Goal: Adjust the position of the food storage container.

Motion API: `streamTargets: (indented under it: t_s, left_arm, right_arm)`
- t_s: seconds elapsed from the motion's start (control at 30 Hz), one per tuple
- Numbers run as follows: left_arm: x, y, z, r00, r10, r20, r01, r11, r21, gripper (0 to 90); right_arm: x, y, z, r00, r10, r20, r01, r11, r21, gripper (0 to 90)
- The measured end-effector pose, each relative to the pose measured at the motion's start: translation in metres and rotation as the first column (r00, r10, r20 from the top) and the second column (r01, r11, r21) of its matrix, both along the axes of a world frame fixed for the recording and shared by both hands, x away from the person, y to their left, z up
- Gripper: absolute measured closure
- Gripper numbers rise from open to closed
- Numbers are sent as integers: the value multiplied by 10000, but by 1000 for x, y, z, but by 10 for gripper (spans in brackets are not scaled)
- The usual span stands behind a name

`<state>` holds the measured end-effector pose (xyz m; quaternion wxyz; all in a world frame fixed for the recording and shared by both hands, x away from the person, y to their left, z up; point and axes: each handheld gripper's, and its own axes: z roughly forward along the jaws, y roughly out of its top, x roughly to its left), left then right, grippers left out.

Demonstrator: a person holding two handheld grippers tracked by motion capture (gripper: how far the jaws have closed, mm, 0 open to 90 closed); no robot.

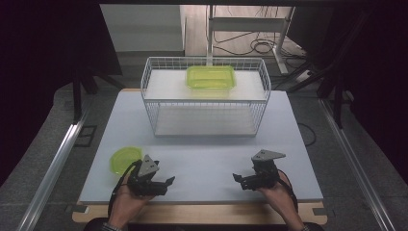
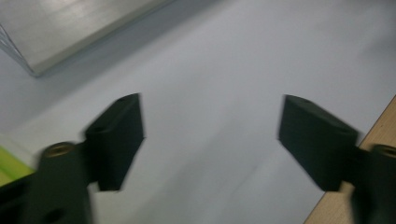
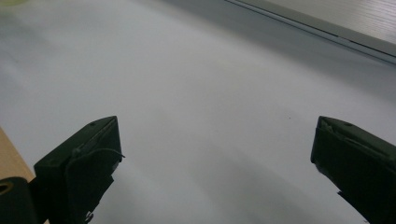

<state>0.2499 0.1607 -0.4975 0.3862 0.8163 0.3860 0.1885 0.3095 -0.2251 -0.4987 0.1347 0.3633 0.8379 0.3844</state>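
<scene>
Both grippers sit low at the near edge of the white worktop [image 1: 202, 159], one in each hand, pointing toward each other. Left gripper [image 1: 169, 181] jaws are apart with nothing between them; its own view is motion-blurred and has bare worktop in the gap. Right gripper [image 1: 236, 177] jaws are also spread wide and empty, bare worktop between them in its own view.

Nearest thing to the hands: a small yellow-green plastic bowl [image 1: 126, 159] on the worktop, just beside the left gripper, on its far-left side, not touched. It is round, translucent and looks empty. A sliver of the same green shows at the bottom left of the left gripper view. Farther back stands a white wire basket rack [image 1: 263, 86] with a rectangular green plastic container [image 1: 210, 77] resting on its top shelf, well apart from both grippers.

Risks, judged from here:
- The bowl is light and thin-walled; a pinch on the rim could flex it or flip it, or skid it across the smooth worktop.
- The left gripper points away from the bowl, so it needs to turn; a quick swing may knock the bowl off the left edge.
- The wire rim of the rack stands above the shelf; anything carried in low could catch on it.
- Trailing cables near the wrists could drag the bowl.

No brand, label or readable writing anywhere.
</scene>
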Motion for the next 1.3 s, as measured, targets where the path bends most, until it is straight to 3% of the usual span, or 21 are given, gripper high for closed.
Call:
streamTargets:
  t_s: [0.07,0.17,0.4,0.5,0.63,0.77,0.97,1.1,1.3]
  left_arm:
    - [2,6,5,9997,229,51,-228,9997,-41,452]
    - [8,19,11,9983,573,109,-573,9984,-24,641]
    - [22,53,17,9899,1414,97,-1414,9900,25,898]
    - [27,70,17,9821,1879,113,-1879,9822,-37,900]
    - [28,94,19,9637,2662,226,-2657,9638,-234,900]
    - [28,120,17,9365,3494,292,-3487,9369,-263,900]
    - [28,144,0,8993,4373,13,-4372,8991,-221,900]
    - [27,150,-11,8872,4610,-190,-4612,8873,-54,900]
    - [25,145,-15,8849,4651,-249,-4651,8852,93,900]
  right_arm:
    - [0,0,-1,9999,-59,98,59,10000,-40,17]
    - [0,1,-2,9997,-137,190,137,9999,-6,17]
    - [0,3,-6,9999,-97,130,97,10000,-15,16]
    - [0,3,-6,9999,-107,94,108,9999,-9,16]
    - [0,4,-8,9999,-124,49,124,9999,-8,16]
    - [1,5,-10,10000,-64,24,64,9999,-111,16]
    - [1,6,-11,10000,-17,22,17,9997,-258,16]
    - [1,6,-12,10000,-23,-10,23,9993,-362,16]
    - [1,6,-13,10000,-6,-69,3,9989,-473,16]
